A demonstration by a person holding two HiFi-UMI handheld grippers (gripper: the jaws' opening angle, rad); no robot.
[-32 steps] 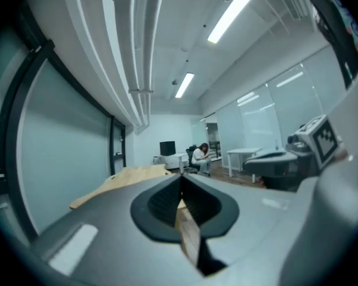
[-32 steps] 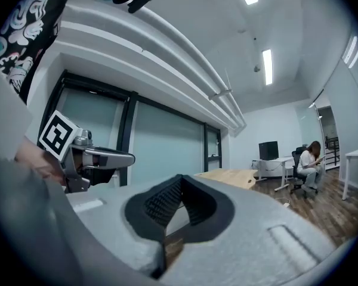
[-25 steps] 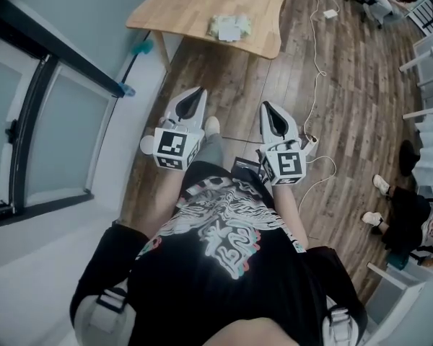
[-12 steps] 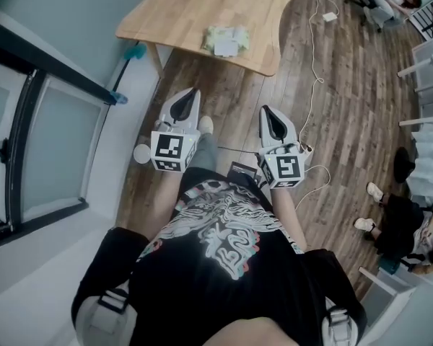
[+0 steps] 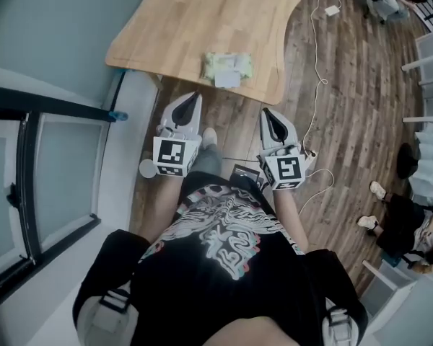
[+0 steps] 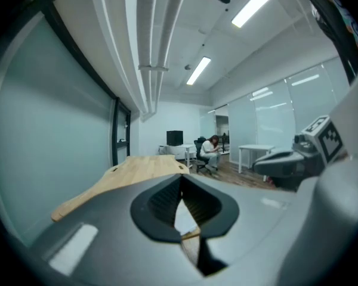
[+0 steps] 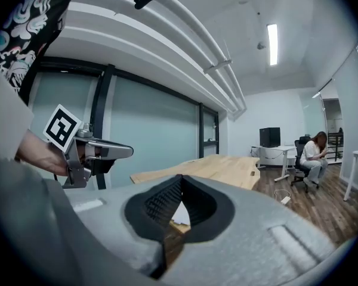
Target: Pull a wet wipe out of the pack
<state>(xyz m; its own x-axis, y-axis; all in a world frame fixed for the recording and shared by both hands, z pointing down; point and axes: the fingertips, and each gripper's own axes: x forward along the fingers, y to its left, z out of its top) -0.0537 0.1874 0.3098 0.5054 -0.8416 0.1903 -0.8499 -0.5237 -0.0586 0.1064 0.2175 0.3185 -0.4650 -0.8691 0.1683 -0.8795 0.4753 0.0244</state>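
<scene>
The wet wipe pack (image 5: 227, 68) is seen near the bench (image 5: 166, 27) edge, well ahead of both grippers. The left gripper (image 5: 193, 99) and right gripper (image 5: 268, 115) are held with fingers together, nothing between. A soft, light, slippery pack is expected; the wipe is best pinched at its top flap.

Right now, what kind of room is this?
Probably an office: there's a seated person, a white desk with a dark monitor on it, and glass partition walls along one side.

Grippers two: left gripper (image 5: 195, 96), right gripper (image 5: 266, 112); wet wipe pack (image 5: 227, 68) one; wooden table (image 5: 195, 13) one
</scene>
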